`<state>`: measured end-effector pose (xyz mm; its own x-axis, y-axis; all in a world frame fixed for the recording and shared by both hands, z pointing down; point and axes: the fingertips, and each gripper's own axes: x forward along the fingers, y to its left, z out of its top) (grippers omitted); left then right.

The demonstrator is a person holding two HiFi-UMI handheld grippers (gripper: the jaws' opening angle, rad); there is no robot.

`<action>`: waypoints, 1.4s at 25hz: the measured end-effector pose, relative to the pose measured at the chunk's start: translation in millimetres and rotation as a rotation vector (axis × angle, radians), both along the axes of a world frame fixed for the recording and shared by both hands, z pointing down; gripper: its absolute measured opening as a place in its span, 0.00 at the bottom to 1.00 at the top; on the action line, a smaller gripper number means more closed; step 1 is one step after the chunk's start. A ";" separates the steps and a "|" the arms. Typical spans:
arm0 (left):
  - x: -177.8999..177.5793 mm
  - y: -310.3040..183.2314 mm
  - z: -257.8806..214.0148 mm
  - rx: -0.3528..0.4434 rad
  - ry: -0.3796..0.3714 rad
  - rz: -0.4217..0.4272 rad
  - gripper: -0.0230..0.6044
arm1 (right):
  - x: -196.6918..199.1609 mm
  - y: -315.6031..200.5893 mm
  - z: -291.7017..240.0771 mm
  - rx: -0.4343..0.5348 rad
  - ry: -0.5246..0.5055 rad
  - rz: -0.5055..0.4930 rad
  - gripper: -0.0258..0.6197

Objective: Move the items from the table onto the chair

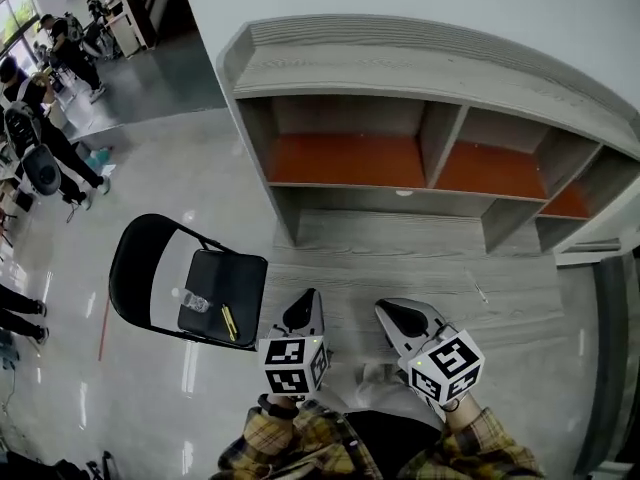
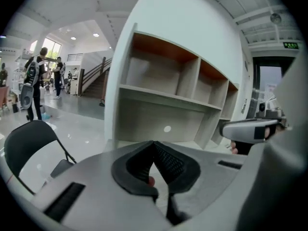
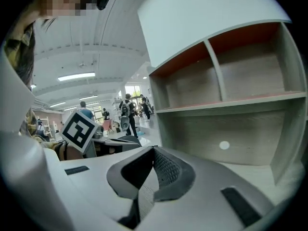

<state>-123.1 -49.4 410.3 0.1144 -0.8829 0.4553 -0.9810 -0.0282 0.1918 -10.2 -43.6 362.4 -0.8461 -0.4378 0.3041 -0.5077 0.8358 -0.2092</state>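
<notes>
A black folding chair [image 1: 135, 258] stands on the floor left of the grey table [image 1: 420, 258]. On its seat lie a small clear plastic item [image 1: 195, 302] and a yellow stick-like item [image 1: 229, 323]. My left gripper [image 1: 301, 311] is shut and empty, held over the table's near left corner, right of the chair seat. Beside it, over the table's front, my right gripper [image 1: 404, 320] is also shut with nothing in it. In the left gripper view the closed jaws [image 2: 154, 144] face the shelves, with the chair [image 2: 24, 143] at the left. The right gripper view shows its jaws [image 3: 154, 149] closed too.
A grey shelf unit [image 1: 430, 158] with orange-brown compartments rises from the back of the table. A thin pale strip [image 1: 480, 291] lies on the tabletop at the right. Several people [image 1: 45, 108] stand far off at the upper left on the glossy floor.
</notes>
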 end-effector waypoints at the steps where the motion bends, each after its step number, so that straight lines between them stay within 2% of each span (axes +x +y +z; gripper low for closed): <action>1: 23.1 -3.0 -4.9 0.010 0.003 0.030 0.04 | 19.3 -2.4 -0.3 0.001 -0.001 0.020 0.07; 6: 120.9 -13.0 -20.0 0.039 0.002 0.173 0.04 | 104.0 -12.7 0.5 -0.008 -0.016 0.126 0.07; 12: 171.7 -16.8 -34.7 0.073 -0.006 0.274 0.04 | 161.8 -12.4 5.1 -0.034 -0.036 0.248 0.07; 16: 183.8 -16.8 -44.6 0.087 -0.003 0.326 0.04 | 178.1 -11.8 2.7 -0.039 -0.049 0.313 0.07; 22: 188.7 -19.5 -51.3 0.097 -0.006 0.389 0.04 | 178.0 -15.7 -2.9 -0.028 -0.060 0.367 0.07; 35: 185.8 -30.2 -56.7 0.116 -0.006 0.448 0.04 | 162.3 -19.2 -8.1 -0.009 -0.044 0.388 0.07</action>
<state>62.7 -79.7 353.7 0.4943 -0.7922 0.3579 -0.8682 -0.4708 0.1568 152.1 -62.8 354.3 -0.6307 -0.7249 0.2770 -0.7759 0.5817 -0.2442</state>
